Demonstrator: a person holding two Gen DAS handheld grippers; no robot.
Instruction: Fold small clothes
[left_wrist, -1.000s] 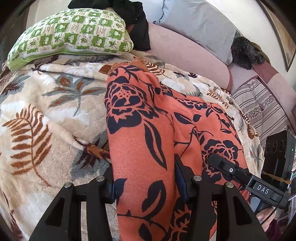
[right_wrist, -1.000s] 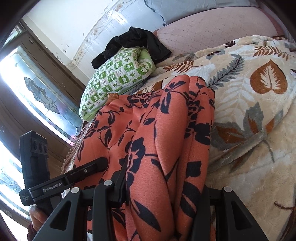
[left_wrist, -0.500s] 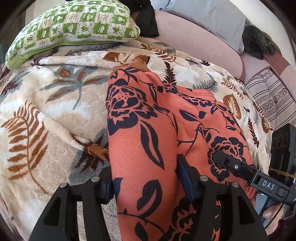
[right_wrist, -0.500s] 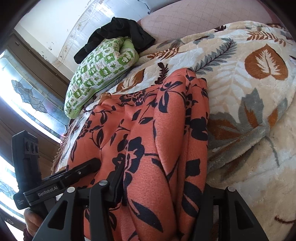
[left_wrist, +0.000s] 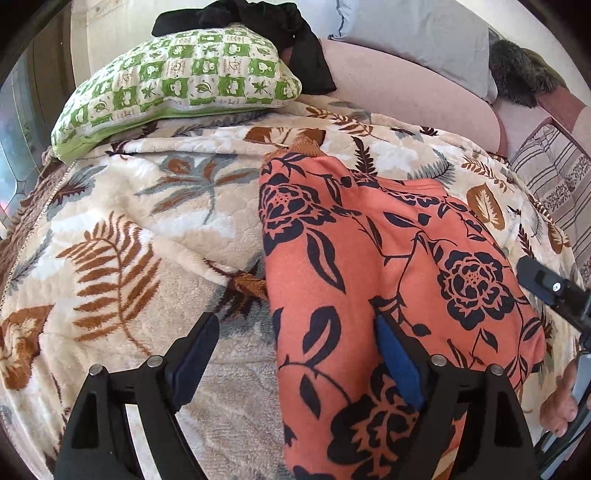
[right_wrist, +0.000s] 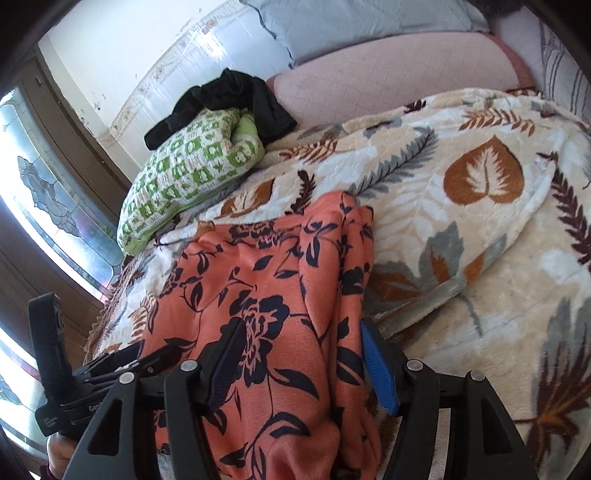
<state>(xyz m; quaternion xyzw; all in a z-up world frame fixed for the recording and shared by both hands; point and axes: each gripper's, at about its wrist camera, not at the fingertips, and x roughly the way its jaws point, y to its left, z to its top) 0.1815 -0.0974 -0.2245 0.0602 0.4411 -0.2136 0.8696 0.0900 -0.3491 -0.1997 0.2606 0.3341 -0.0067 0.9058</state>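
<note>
Underneath everything lies a bed covered by a cream blanket (left_wrist: 122, 236) printed with brown and grey leaves; a pink headboard cushion (left_wrist: 402, 96) and a pale wall run along its far side, and a leaded window (right_wrist: 48, 206) stands at the left in the right wrist view. A green checked pillow (left_wrist: 177, 85) with a black garment (left_wrist: 295, 40) draped on it sits at the far left corner, and a grey pillow (left_wrist: 417, 33) leans against the headboard. Bare blanket spreads wide to the left of the orange floral garment (left_wrist: 369, 280) and to its right as well.

The garment lies folded in a long strip, its long axis running from the near edge toward the headboard, a brown cuff at the far end. The left gripper (left_wrist: 295, 354) has its jaws spread wide, straddling the garment's left edge without clamping. The right gripper (right_wrist: 299, 362) also stands open, its jaws on either side of the garment's right fold.
</note>
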